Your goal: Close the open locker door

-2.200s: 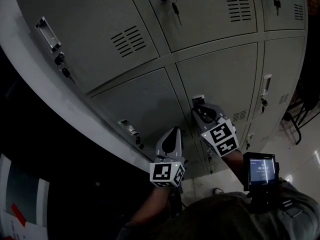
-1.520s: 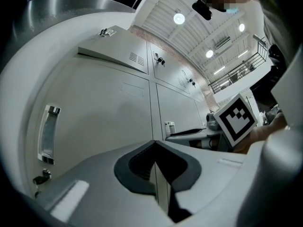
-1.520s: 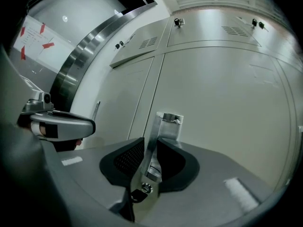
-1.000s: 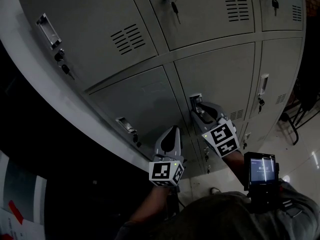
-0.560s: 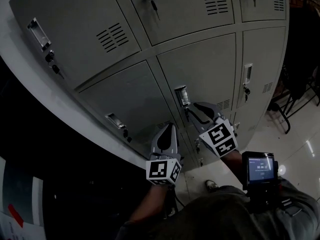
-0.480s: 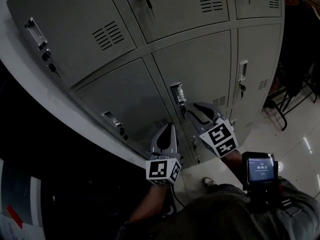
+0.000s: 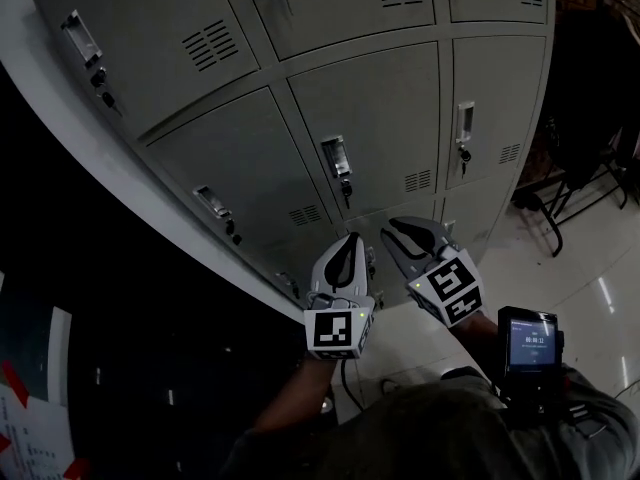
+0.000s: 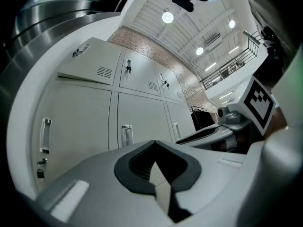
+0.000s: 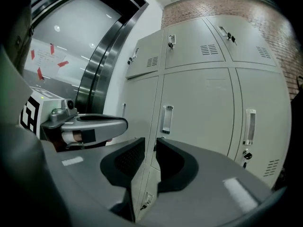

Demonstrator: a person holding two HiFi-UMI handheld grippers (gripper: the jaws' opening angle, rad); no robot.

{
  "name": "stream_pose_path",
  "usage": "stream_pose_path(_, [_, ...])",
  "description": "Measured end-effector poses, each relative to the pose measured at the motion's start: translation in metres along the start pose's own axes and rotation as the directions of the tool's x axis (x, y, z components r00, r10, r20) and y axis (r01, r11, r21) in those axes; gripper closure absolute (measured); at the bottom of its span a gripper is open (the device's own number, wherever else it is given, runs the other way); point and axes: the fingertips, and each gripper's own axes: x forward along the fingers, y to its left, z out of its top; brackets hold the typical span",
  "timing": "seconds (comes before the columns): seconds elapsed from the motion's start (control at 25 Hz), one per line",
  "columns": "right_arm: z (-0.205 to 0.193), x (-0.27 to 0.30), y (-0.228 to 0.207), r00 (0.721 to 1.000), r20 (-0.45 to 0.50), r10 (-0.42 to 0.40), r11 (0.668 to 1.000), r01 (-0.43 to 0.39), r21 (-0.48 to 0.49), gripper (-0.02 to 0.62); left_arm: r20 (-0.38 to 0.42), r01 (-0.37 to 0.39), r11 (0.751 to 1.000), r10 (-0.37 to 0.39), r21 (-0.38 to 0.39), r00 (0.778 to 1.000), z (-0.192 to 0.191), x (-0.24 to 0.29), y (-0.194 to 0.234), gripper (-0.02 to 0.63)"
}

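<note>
Grey locker door (image 7: 385, 118) looks shut; your right gripper (image 7: 403, 233) pulled away, jaws narrowing, empty; left gripper (image 7: 349, 243) closed, empty.

The head view is dim, and left of the grey metal lockers (image 7: 380, 118) it is almost black. Above them shine round white ceiling lamps (image 8: 166, 17). Edges bend like a fishbowl.
</note>
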Motion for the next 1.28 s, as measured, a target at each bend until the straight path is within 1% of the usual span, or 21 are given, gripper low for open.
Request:
stream_pose_path(0.12, [0.001, -0.028, -0.001, 0.999, 0.021, 0.036, 0.999, -0.036, 0.002, 0.537, -0.006, -0.021, 1.000, 0.021, 0.020, 1.000, 0.008, -0.001, -0.024, 0.604])
stream_pose_path(0.2, [0.000, -0.054, -0.008, 0.998, 0.033, 0.053, 0.999, -0.053, 0.003, 0.543, -0.002, -0.033, 0.999, 0.033, 0.030, 0.999, 0.015, -0.001, -0.048, 0.604])
stream_pose_path(0.44, [-0.009, -0.149, -0.043, 0.995, 0.059, 0.081, 0.997, -0.082, 0.010, 0.554, -0.001, -0.059, 0.998, 0.059, 0.036, 0.998, 0.030, 0.002, -0.144, 0.604])
stream_pose_path(0.64, [-0.021, -0.216, -0.061, 0.991, 0.077, 0.111, 0.993, -0.113, 0.025, 0.565, -0.024, -0.081, 0.996, 0.082, 0.024, 0.996, 0.034, -0.005, -0.215, 0.604])
stream_pose_path(0.8, [-0.029, -0.256, -0.065, 0.987, 0.079, 0.137, 0.990, -0.140, 0.032, 0.571, -0.035, -0.067, 0.998, 0.067, 0.000, 0.997, 0.034, -0.018, -0.260, 0.604])
stream_pose_path(1.0, [-0.034, -0.288, -0.055, 0.984, 0.082, 0.157, 0.986, -0.161, 0.045, 0.575, -0.058, -0.036, 0.999, 0.035, -0.017, 0.998, 0.035, -0.037, -0.290, 0.604])
stream_pose_path(1.16, [-0.034, -0.302, -0.048, 0.984, 0.084, 0.158, 0.985, -0.163, 0.051, 0.591, -0.052, -0.049, 0.999, 0.049, -0.006, 0.997, 0.041, -0.049, -0.297, 0.604])
stream_pose_path(1.28, [-0.033, -0.309, -0.037, 0.983, 0.086, 0.162, 0.984, -0.167, 0.055, 0.591, -0.045, -0.074, 0.997, 0.074, -0.004, 0.996, 0.046, -0.063, -0.293, 0.604])
